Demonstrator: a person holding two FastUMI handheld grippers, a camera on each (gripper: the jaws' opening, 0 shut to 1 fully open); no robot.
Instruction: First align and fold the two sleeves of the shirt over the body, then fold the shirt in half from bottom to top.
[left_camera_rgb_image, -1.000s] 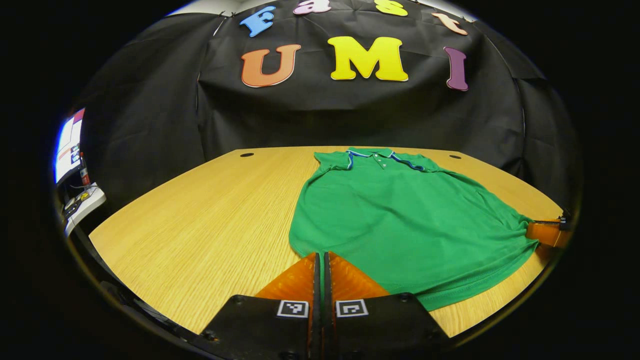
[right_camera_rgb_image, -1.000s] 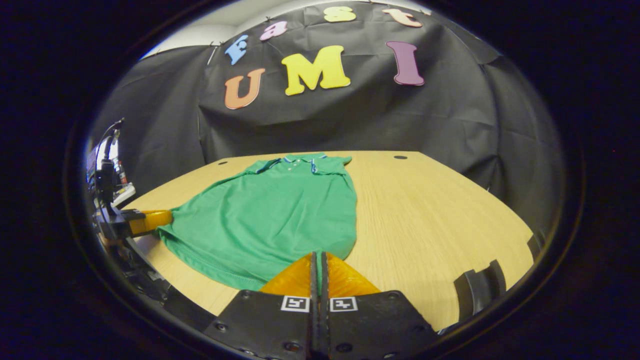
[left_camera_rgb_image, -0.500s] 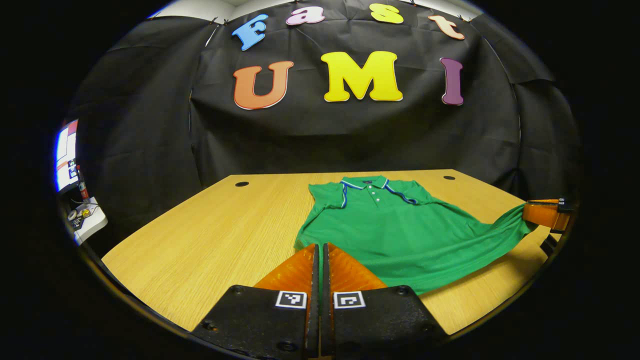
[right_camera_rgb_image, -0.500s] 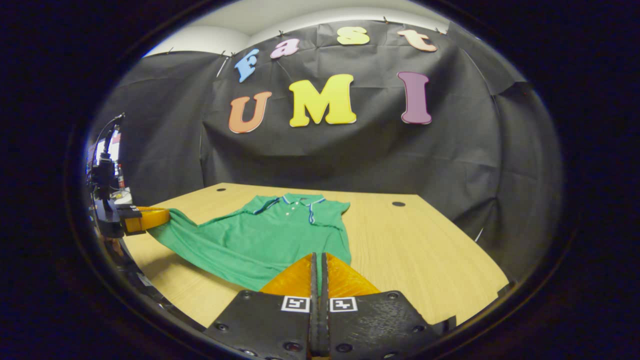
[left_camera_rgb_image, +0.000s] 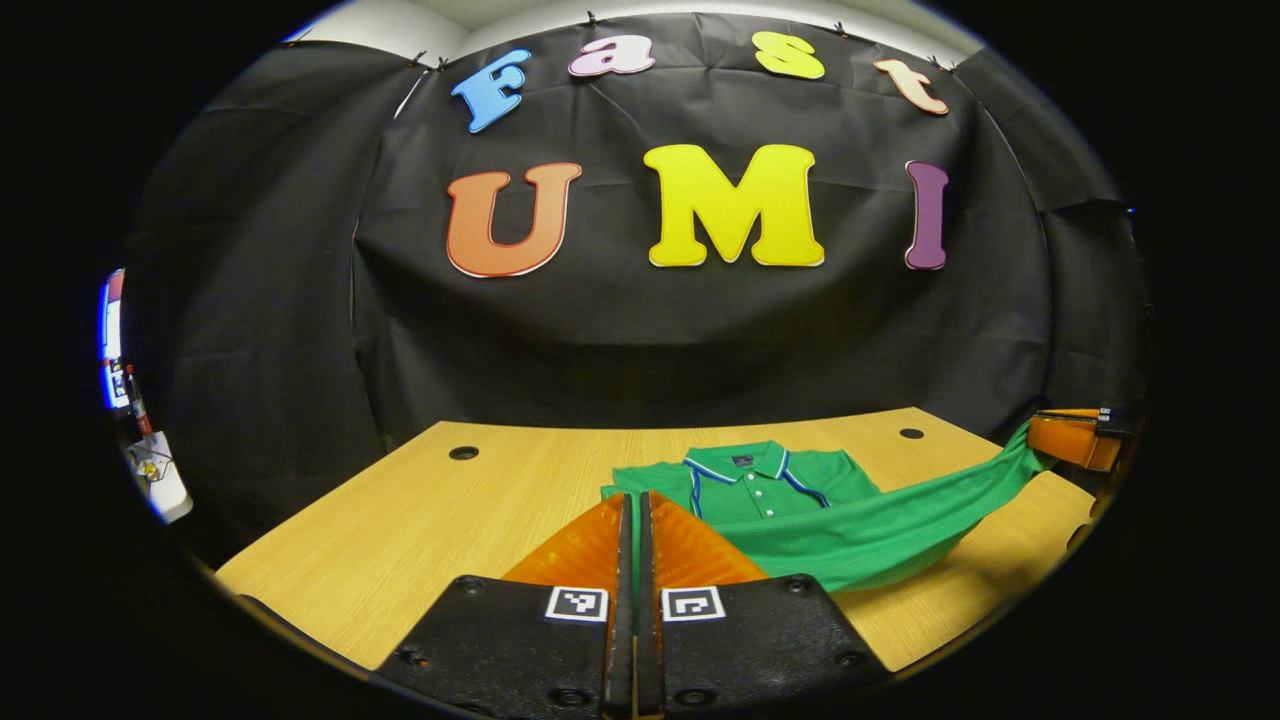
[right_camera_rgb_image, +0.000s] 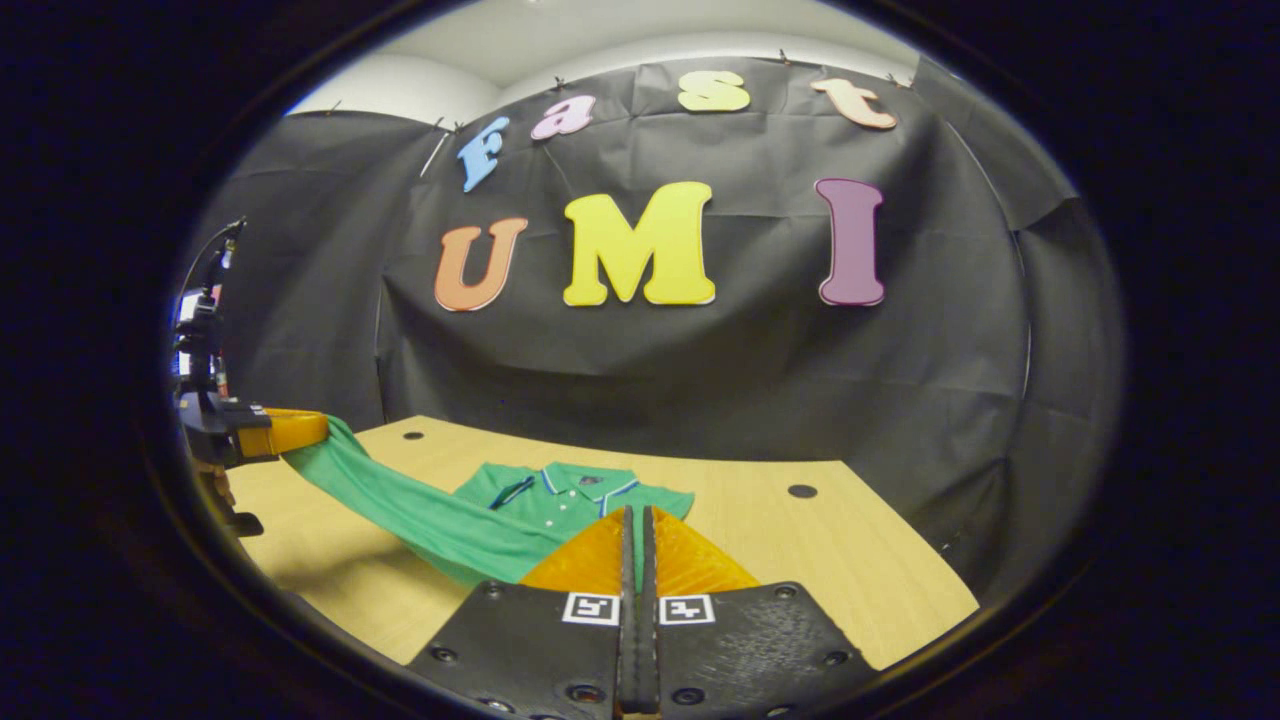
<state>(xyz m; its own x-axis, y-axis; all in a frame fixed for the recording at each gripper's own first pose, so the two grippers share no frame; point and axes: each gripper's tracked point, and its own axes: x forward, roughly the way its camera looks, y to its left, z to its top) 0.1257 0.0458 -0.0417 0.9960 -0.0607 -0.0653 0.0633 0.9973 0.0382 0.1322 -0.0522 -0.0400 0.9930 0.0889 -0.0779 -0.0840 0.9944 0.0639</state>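
Two grippers clamp shirt (left_camera_rgb_image: 850, 535) hem, lifted

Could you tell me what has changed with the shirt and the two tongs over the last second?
Both tongs, left and right, have lifted the bottom hem of the green shirt off the table and carried it up and forward toward the collar. The hem now hangs in a sagging band between them. Both tongs stayed shut on the hem corners, and the collar end stayed flat on the table.

No readable text, only coded gripper markers (left_camera_rgb_image: 578, 603).
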